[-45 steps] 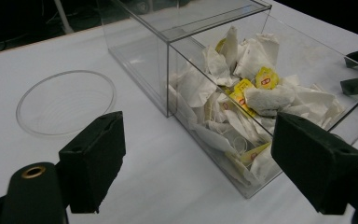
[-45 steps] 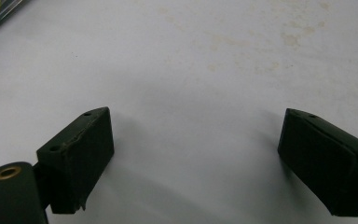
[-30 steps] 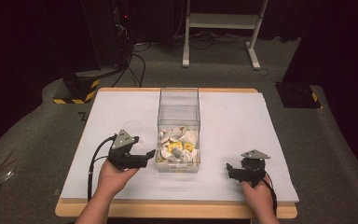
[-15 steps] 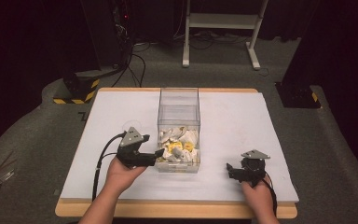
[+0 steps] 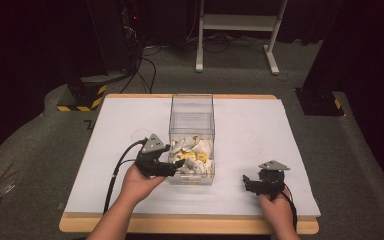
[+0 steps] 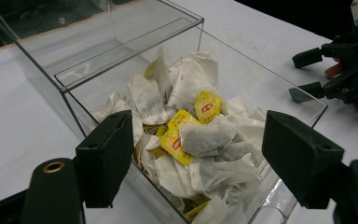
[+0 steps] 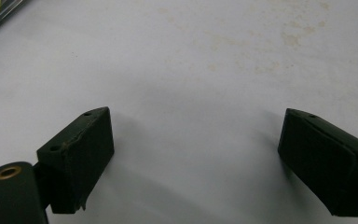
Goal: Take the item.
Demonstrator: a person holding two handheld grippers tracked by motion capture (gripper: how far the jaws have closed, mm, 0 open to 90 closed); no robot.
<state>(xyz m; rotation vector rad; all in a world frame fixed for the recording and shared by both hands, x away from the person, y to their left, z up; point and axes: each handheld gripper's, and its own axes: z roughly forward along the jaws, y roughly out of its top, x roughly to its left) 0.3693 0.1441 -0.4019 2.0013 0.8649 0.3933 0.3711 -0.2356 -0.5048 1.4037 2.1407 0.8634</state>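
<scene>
A clear plastic box [image 5: 191, 120] stands in the middle of the white table [image 5: 125, 120]. Its near half holds a heap of white tea bags [image 5: 192, 152], some with yellow tags [image 6: 207, 106]. My left gripper [image 5: 179, 166] is at the box's near left wall. Its jaws are open wide over the tea bags [image 6: 205, 140] and hold nothing. In the left gripper view, my left gripper [image 6: 198, 140] frames the heap between its black pads [image 6: 107, 158]. My right gripper [image 5: 246, 184] rests low over bare table right of the box, open and empty, its jaws pointing left.
The far half of the box has a clear lid panel [image 6: 121, 51] and looks bare. The other gripper [image 6: 340, 74] shows past the box's right wall. Black stands and cables [image 5: 140, 65] lie on the floor beyond the table's far edge.
My left gripper has moved right and forward from beside the box until its jaws reach over the box's near left edge. The right gripper has stayed in place.
</scene>
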